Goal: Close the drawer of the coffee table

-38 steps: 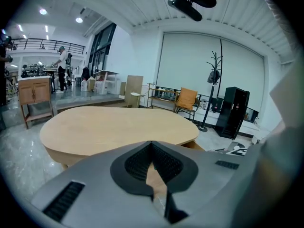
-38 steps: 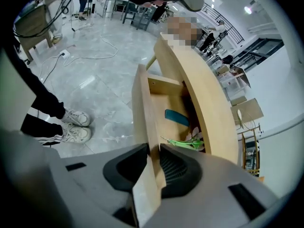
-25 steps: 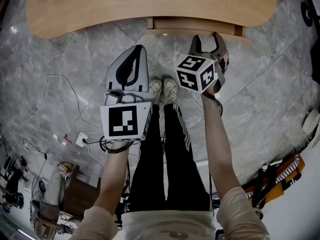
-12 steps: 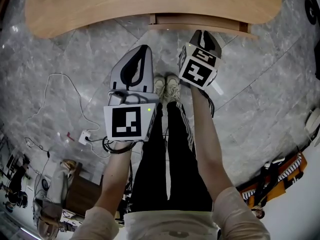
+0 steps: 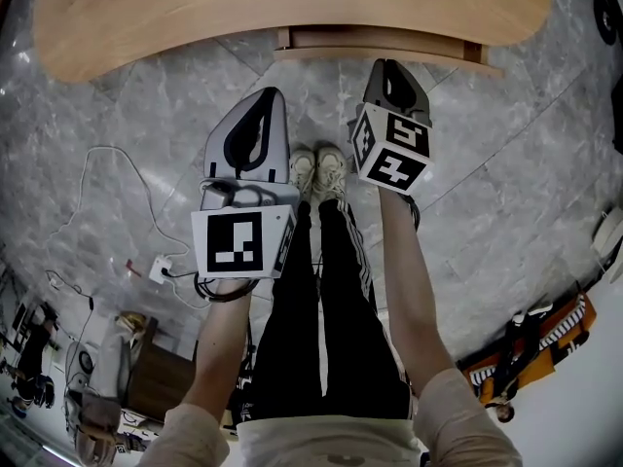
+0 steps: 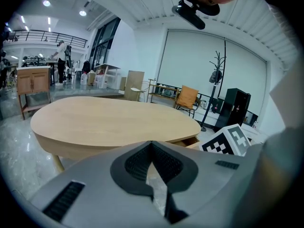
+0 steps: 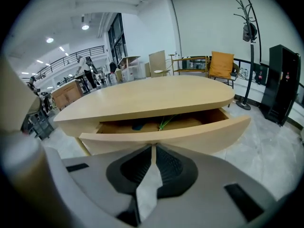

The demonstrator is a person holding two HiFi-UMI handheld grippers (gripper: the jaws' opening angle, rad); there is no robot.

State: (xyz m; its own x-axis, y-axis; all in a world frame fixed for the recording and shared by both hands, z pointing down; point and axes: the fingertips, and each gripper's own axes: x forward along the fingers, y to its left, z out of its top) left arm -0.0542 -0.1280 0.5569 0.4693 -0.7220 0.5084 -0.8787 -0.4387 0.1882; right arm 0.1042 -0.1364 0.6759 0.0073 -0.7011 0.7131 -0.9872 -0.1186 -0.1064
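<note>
The oval wooden coffee table (image 5: 292,13) lies at the top of the head view, its drawer (image 5: 384,54) pulled out toward me. In the right gripper view the drawer front (image 7: 166,134) stands just ahead, with a blue thing (image 7: 138,126) and a green thing (image 7: 165,122) inside. My right gripper (image 5: 387,64) points at the drawer front from close by; whether it touches, I cannot tell. Its jaws have just been closing, the tips (image 7: 153,148) meet, and nothing is between them. My left gripper (image 5: 271,92) hangs shut and empty over the floor, short of the table edge (image 6: 114,120).
A grey marble floor (image 5: 117,115) surrounds the table. My shoes (image 5: 319,173) stand between the grippers. A white power strip (image 5: 159,269) with cables lies on the floor to the left. An orange chair (image 7: 222,63), a coat rack (image 7: 247,32) and a black cabinet (image 7: 284,80) stand behind the table.
The right gripper's jaws went from wide open to closed, and its wrist rolled so the marker cube shows different faces. The left gripper has barely shifted.
</note>
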